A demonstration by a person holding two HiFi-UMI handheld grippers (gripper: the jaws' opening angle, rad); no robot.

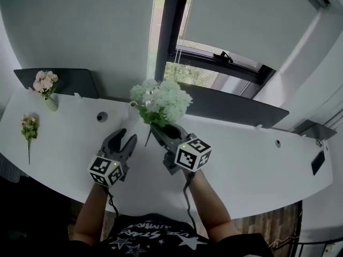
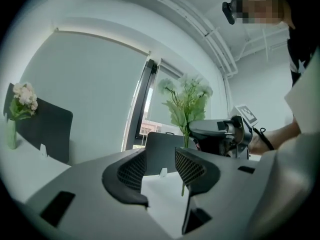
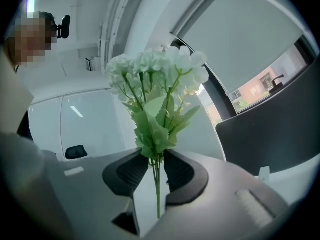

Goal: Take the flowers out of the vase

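Observation:
A bunch of white flowers with green leaves (image 1: 161,100) stands upright above the white desk (image 1: 257,159). My right gripper (image 1: 161,133) is shut on its stems; in the right gripper view the stems (image 3: 156,184) run between the pads and hang free below them. My left gripper (image 1: 124,142) is just left of it, open, with nothing between its jaws (image 2: 161,166). At the far left, pink flowers (image 1: 45,82) stand in a small clear vase (image 1: 51,104). Another small bunch (image 1: 29,127) lies flat on the desk near the left edge.
Dark partition panels (image 1: 69,82) (image 1: 236,108) line the desk's far edge, with a window frame (image 1: 171,31) behind. A round cable hole (image 1: 102,116) is left of the grippers. A small black object (image 1: 318,162) sits at the right end.

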